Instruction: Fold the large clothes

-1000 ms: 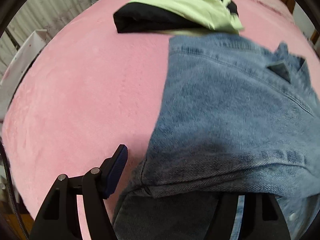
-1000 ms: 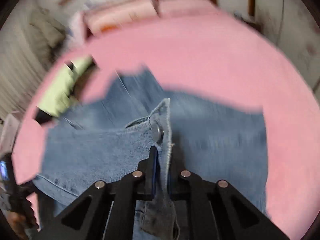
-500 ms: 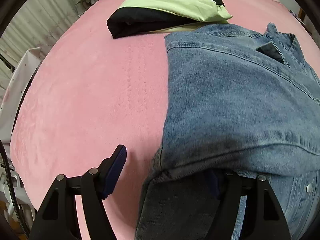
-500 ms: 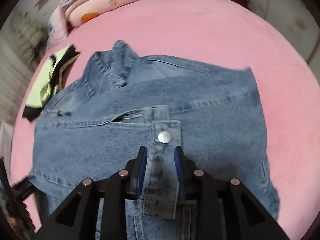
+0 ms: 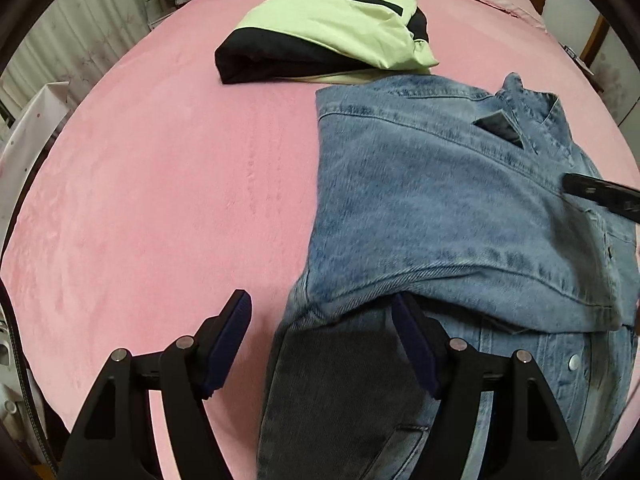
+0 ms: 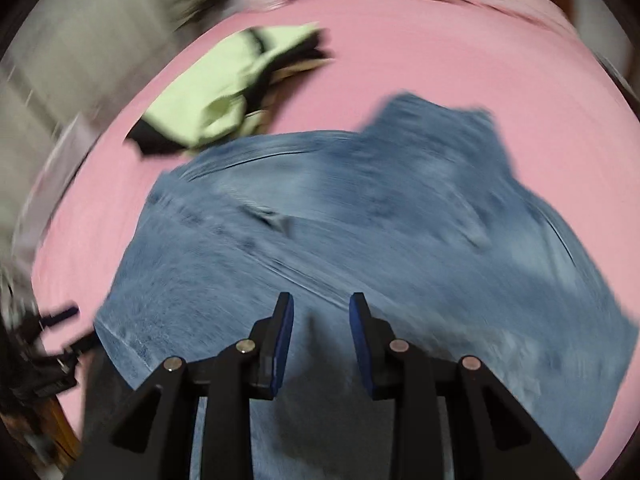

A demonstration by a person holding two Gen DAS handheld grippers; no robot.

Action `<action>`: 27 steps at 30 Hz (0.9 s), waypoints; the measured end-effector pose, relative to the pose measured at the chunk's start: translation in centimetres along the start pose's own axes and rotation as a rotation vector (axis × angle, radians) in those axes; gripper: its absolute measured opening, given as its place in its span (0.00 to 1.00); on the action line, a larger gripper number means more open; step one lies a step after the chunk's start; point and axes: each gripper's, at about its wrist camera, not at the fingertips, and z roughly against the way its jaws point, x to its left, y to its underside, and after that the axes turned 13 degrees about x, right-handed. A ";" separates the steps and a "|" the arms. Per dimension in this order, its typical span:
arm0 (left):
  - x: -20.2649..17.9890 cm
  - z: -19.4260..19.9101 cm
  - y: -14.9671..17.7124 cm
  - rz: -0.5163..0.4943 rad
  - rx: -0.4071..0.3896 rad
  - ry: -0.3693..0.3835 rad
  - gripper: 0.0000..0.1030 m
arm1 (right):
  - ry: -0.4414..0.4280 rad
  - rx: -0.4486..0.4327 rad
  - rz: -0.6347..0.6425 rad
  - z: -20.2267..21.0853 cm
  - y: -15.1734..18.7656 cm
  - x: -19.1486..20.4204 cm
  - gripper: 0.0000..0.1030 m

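Two tongs hang over a blue denim jacket (image 5: pixel 432 216) that lies on a pink bed (image 5: pixel 160 200). It fills the lower right of the left view and the middle of the right view. One side is already folded over the body, and its edge runs across just above the left tongs (image 5: pixel 320 320). Those tongs are spread wide and pinch nothing; one finger is over the bed, the other over the denim. The right tongs (image 6: pixel 321 320) have just been opening. They are spread a little, with only flat denim below the gap and nothing pinched. The right view is blurry. A green and black folded top (image 5: pixel 332 36) sits in the upper middle, touching the jacket's far edge.

To fold well, I think each pair should pinch a bottom corner, lift both together, and lay the hem up by the collar (image 5: pixel 532 108), with edges lined up. Keep clear of the top.
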 end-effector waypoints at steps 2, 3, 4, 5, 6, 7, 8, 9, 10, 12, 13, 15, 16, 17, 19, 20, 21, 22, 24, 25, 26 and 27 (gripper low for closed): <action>0.0 0.1 -0.6 0.004 -0.002 0.015 0.69 | 0.004 0.023 0.094 -1.3 -1.6 1.2 0.28; 0.1 0.1 -0.7 0.006 -0.002 0.019 0.69 | 0.004 0.025 0.117 -1.6 -2.0 1.4 0.28; 0.3 0.0 -0.9 0.008 -0.001 0.023 0.69 | 0.002 0.029 0.155 -2.1 -2.6 1.8 0.28; 0.4 0.0 -0.9 0.012 0.000 0.030 0.69 | 0.002 0.037 0.179 -2.5 -3.1 2.0 0.28; 0.5 0.0 -1.1 0.016 0.001 0.037 0.69 | 0.008 0.046 0.198 -2.9 -3.5 2.1 0.28; 0.6 0.1 -1.0 0.019 0.004 0.044 0.69 | 0.016 0.059 0.218 -3.3 -3.9 2.2 0.28; 0.8 0.1 -0.9 0.021 0.010 0.052 0.69 | 0.017 0.072 0.239 -3.8 -4.3 2.3 0.28; 0.8 0.0 -0.9 0.023 0.013 0.056 0.69 | 0.016 0.084 0.253 -4.1 -4.5 2.3 0.28; 1.0 0.0 -0.8 0.027 0.017 0.064 0.69 | 0.009 0.106 0.269 -4.5 -4.7 2.4 0.27; 1.1 0.1 -0.5 0.029 0.021 0.071 0.69 | 0.017 0.123 0.304 -4.6 -4.6 2.6 0.20; 1.2 0.0 -0.5 0.028 0.021 0.073 0.69 | 0.030 0.125 0.323 -4.5 -4.5 2.8 0.15; 1.3 -0.1 -0.2 0.028 0.023 0.076 0.69 | 0.060 0.119 0.357 -4.1 -3.9 3.3 0.08; 1.3 -0.4 -0.1 0.028 0.029 0.078 0.69 | 0.078 0.105 0.378 -3.6 -3.4 3.7 0.06; 1.3 -0.6 0.0 0.029 0.034 0.078 0.69 | 0.091 0.091 0.393 -3.3 -3.0 4.0 0.05; 1.3 -1.1 0.1 0.037 0.047 0.079 0.69 | 0.113 0.053 0.426 -2.2 -2.0 4.8 0.04; 1.4 -1.4 0.2 0.045 0.053 0.085 0.69 | 0.121 0.032 0.438 -1.7 -1.4 5.2 0.04; 1.5 -1.6 0.3 0.051 0.055 0.089 0.69 | 0.137 0.010 0.451 -1.1 -0.9 5.6 0.04; 1.5 -1.7 0.3 0.054 0.056 0.090 0.69 | 0.161 -0.025 0.473 -0.3 -0.1 6.4 0.04; 1.5 -2.0 0.4 0.057 0.056 0.094 0.69 | 0.208 -0.093 0.497 1.1 1.2 7.4 0.04; 1.5 -2.1 0.5 0.058 0.055 0.093 0.69 | 0.227 -0.117 0.496 1.5 1.5 7.7 0.04; 1.4 -2.2 0.6 0.058 0.054 0.091 0.69 | 0.266 -0.162 0.485 2.2 1.8 8.0 0.04; 1.4 -2.2 0.6 0.058 0.053 0.091 0.69 | 0.296 -0.200 0.467 2.8 2.1 8.0 0.04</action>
